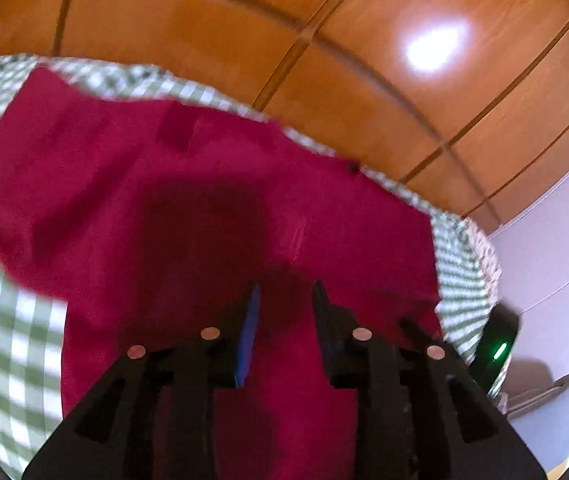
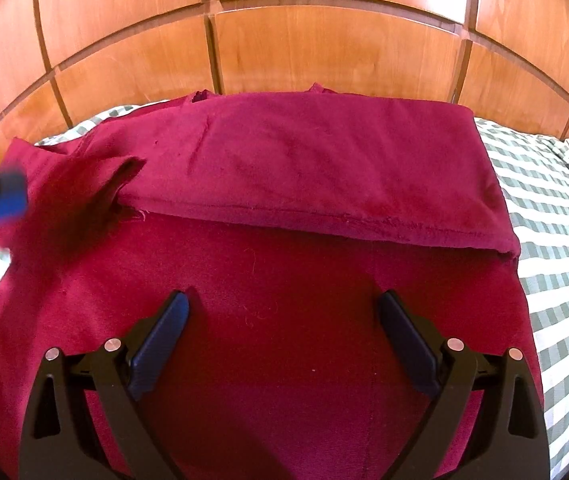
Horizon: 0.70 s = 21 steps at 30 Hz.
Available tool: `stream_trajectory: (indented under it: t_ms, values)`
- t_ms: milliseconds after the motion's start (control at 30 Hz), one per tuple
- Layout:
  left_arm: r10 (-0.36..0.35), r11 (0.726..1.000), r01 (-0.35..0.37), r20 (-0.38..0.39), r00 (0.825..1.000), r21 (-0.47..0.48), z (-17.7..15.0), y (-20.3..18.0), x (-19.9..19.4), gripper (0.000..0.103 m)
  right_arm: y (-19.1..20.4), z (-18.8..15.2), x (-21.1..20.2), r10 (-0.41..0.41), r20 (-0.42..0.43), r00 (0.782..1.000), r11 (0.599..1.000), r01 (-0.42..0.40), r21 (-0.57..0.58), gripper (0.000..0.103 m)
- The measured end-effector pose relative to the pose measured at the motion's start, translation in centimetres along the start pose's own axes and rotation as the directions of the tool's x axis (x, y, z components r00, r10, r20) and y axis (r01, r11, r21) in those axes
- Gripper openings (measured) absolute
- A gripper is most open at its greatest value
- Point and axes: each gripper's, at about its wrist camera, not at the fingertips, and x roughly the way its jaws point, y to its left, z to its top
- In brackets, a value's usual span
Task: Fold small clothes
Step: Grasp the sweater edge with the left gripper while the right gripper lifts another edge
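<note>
A: Which step is judged to be in hand?

B: A fold part done. The cloth (image 2: pixel 284 280) is spread on the checked cover (image 2: pixel 556 216), and its far part is already laid back over itself as a band (image 2: pixel 324 160) across the width. At the left the band is rumpled.

A: And the grippers?

B: The right gripper (image 2: pixel 282 332) is held wide open above the near part, with nothing grasped. The left gripper (image 1: pixel 286 320) is narrowed but a gap is seen between the fingers; no cloth is seen in it.

A: What is called for next?

B: Probably the left end must be smoothed, then an edge pinched and carried over.
</note>
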Motion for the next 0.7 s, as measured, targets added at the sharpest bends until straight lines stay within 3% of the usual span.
stream_trajectory:
  t_ms: [67, 167, 233, 300, 367, 400, 433, 467, 567, 700]
  values:
    - [0.045, 0.999, -0.045, -0.002, 0.999, 0.015, -1.7, 0.5, -0.4, 0.025, -0.1, 0.1, -0.1, 0.016, -0.003, 1.0, 1.0, -0.016, 0.004, 0.095]
    - [0.093, 0.996, -0.093, 0.001, 0.996, 0.018, -4.4, 2.4, -1.7, 0.025, -0.3, 1.0, -0.8, 0.12, -0.008, 0.993, 0.992, -0.119, 0.045, 0.077]
    - [0.116, 0.993, -0.116, 0.004, 0.993, 0.0, -4.9, 3.9, -1.6, 0.025, 0.1, 2.1, -0.9, 0.261, -0.028, 0.965, 0.96, -0.256, 0.108, 0.066]
    - [0.107, 0.994, -0.107, 0.006, 0.994, -0.027, -5.1, 4.7, -1.6, 0.025, 1.4, 2.9, -0.4, 0.379, -0.055, 0.924, 0.919, -0.369, 0.137, 0.055]
    - [0.101, 0.995, -0.1, 0.017, 0.995, -0.027, -5.6, 5.1, -1.8, 0.025, 4.3, 3.4, 1.0, 0.461, -0.124, 0.879, 0.885, -0.447, 0.128, 0.054]
    - [0.1, 0.995, -0.099, 0.018, 0.995, -0.025, -5.7, 5.2, -1.7, 0.025, 5.2, 3.4, 1.5, 0.471, -0.147, 0.87, 0.882, -0.457, 0.117, 0.054]
    - [0.099, 0.995, -0.098, 0.018, 0.995, -0.024, -5.7, 5.3, -1.5, 0.025, 6.8, 3.4, 2.2, 0.454, -0.171, 0.874, 0.891, -0.447, 0.083, 0.054]
    - [0.096, 0.995, -0.096, 0.021, 0.995, -0.024, -5.9, 5.5, -1.7, 0.025, 8.3, 3.5, 2.6, 0.425, -0.181, 0.887, 0.904, -0.425, 0.04, 0.047]
    - [0.089, 0.996, -0.089, 0.034, 0.995, -0.011, -6.3, 5.8, -1.3, 0.025, 10.4, 4.5, 2.5, 0.364, -0.184, 0.913, 0.925, -0.377, -0.044, 0.003]
    - [0.075, 0.997, -0.075, 0.044, 0.996, -0.006, -6.7, 6.0, -1.2, 0.025, 10.1, 7.0, -2.2, 0.384, -0.061, 0.921, 0.915, -0.388, -0.109, 0.003]
